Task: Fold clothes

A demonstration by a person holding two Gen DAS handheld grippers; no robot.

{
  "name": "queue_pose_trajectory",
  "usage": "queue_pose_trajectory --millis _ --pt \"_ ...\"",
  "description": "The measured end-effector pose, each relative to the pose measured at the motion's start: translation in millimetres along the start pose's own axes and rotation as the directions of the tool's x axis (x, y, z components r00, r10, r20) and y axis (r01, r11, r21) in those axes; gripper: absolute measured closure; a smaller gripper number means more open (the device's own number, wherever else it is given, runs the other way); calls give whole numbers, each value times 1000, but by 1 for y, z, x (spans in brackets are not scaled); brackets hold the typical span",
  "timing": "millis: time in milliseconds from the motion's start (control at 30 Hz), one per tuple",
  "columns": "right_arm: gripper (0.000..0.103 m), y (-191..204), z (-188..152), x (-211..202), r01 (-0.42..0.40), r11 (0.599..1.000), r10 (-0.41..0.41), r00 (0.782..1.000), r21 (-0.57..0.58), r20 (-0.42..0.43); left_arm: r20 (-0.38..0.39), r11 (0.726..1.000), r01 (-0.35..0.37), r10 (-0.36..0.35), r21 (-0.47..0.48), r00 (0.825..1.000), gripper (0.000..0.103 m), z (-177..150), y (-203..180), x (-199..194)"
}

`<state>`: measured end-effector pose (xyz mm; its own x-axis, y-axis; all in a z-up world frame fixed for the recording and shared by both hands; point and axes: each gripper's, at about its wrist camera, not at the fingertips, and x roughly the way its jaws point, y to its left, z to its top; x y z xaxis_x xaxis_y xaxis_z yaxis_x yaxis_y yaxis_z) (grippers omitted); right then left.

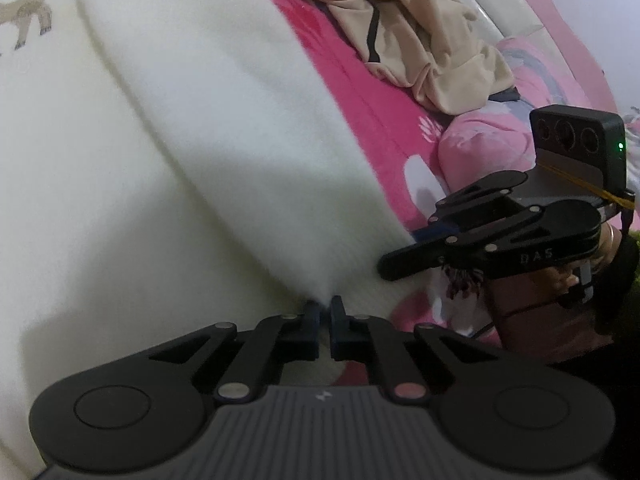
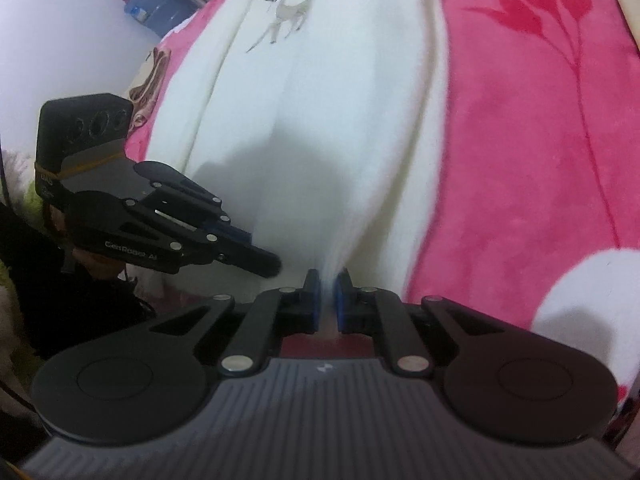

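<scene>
1. Nearest in the left wrist view, the left gripper, black with jointed linkage bars and dark blue pads, has its fingers drawn almost together on a pinched point of the cream-white fleecy garment; the soft, napped cloth fans out from that pinch in broad folds.
2. In the right wrist view, the right gripper, of the same black build with brighter blue pads, is likewise nearly closed on an edge of the same garment, the fabric rising taut from between the pads.
3. Each gripper shows beside the other: the right one low on the right of the left view, the left one on the left of the right view.
4. The garment lies spread over a plush pink bed blanket printed with red tulip shapes, and bears a stitched grey-beige deer near its far end.
5. Farther right, a rumpled beige hooded top with a black stripe lies on the blanket.
6. Beside it sits a rounded pink pillow.
</scene>
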<state>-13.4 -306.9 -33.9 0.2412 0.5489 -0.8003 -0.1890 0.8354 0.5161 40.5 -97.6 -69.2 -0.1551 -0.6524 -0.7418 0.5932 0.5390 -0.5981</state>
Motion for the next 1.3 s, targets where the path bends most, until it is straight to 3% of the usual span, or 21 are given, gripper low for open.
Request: queue_pose_trajectory --millis 300,467,567,667,767,867,967,1033,1133,1300 --pt "95 -12 -8 4 43 999 -42 999 28 -29 -21 1000 -13 13 22 1000 96 1 -4 8" --pt "89 -7 0 -1 61 998 -60 992 -2 -106 -50 999 18 -17 32 999 84 -1 -1 1" --pt "86 3 13 -18 145 984 -155 982 -101 -107 -19 999 -14 14 34 1000 76 1 3 -14" --pt "85 9 39 -39 236 961 -239 971 -146 1 76 995 -81 77 58 994 71 3 3 -35" --pt "85 13 74 -43 252 960 -229 958 -125 175 136 994 -99 91 50 986 71 9 5 -44" --pt "85 29 102 -25 288 940 -225 928 -186 297 162 995 -88 79 48 984 71 17 4 -41" --pt "86 28 121 -3 337 919 -249 898 -203 362 164 993 -106 95 61 982 71 23 6 -31" --pt "86 20 129 15 355 911 -266 893 -208 363 145 993 -111 103 44 984 71 24 11 -22" --pt "85 -5 123 42 354 912 -301 921 -206 248 143 995 -96 89 39 986 71 20 16 -21" --pt "85 -10 119 16 262 957 -220 935 -125 277 134 996 -68 61 51 989 71 19 20 -24"
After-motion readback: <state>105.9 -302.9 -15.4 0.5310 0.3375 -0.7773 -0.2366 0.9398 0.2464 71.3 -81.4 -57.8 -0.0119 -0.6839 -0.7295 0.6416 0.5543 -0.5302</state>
